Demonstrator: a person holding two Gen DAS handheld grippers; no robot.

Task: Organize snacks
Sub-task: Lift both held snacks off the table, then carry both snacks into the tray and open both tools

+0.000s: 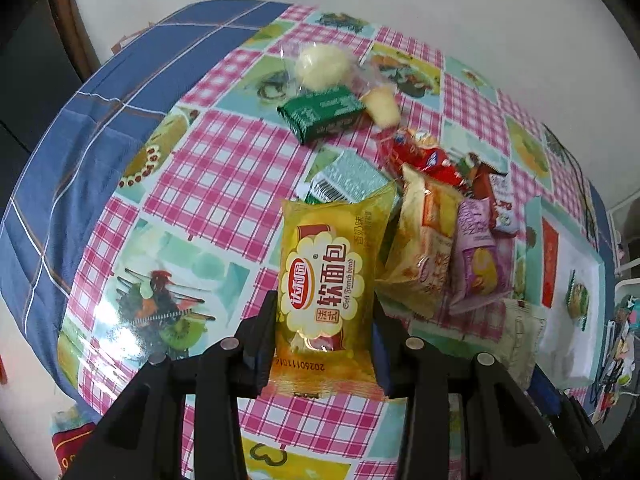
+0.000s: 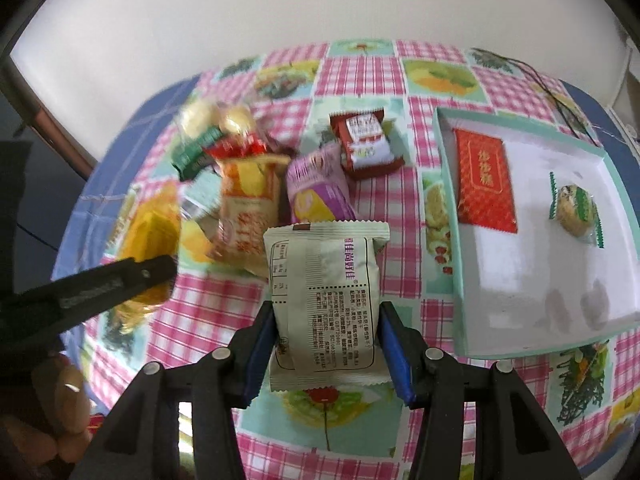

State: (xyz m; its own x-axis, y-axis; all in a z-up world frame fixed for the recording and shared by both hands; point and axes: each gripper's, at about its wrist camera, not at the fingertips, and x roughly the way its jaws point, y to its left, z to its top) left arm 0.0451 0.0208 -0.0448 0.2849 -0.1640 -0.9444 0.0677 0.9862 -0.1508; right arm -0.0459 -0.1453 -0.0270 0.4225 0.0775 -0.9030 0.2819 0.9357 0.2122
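The left gripper [image 1: 325, 332] was clamped on a yellow soft bread packet [image 1: 326, 280], its blue-padded fingers pressing both long sides of the wrapper. The packet was glossy yellow with a scalloped cream panel, a red oval logo, large dark characters and the words "Soft French bread"; a printed date code ran along its near seam. It hung over the pink checked tablecloth [image 1: 224, 168], its far end lying over a pale green packet with a barcode [image 1: 348, 178].

The right gripper [image 2: 326, 328] held a cream packet [image 2: 326, 296] between its blue pads, closed on both sides. That packet showed its back: a matt off-white wrapper with zigzag-cut ends, blocks of small black print, a table and a line of purple characters. It stood above the cloth, just left of the near corner of a shallow mint-edged box [image 2: 448, 216].

Beyond the grippers, near the middle of the table, lay the loose pile: an orange and yellow bag [image 2: 250, 196], a purple packet [image 2: 316, 188], a dark red and white packet [image 2: 366, 142], a crumpled red wrapper [image 1: 420, 156], a dark green packet [image 1: 324, 114] and, farthest, two pale buns in clear film [image 1: 320, 64].

In the box on the right, a flat red packet with gold characters [image 2: 484, 182] lay at the left side, and a small round pastry in a green-edged clear wrapper [image 2: 576, 210] sat apart to its right.
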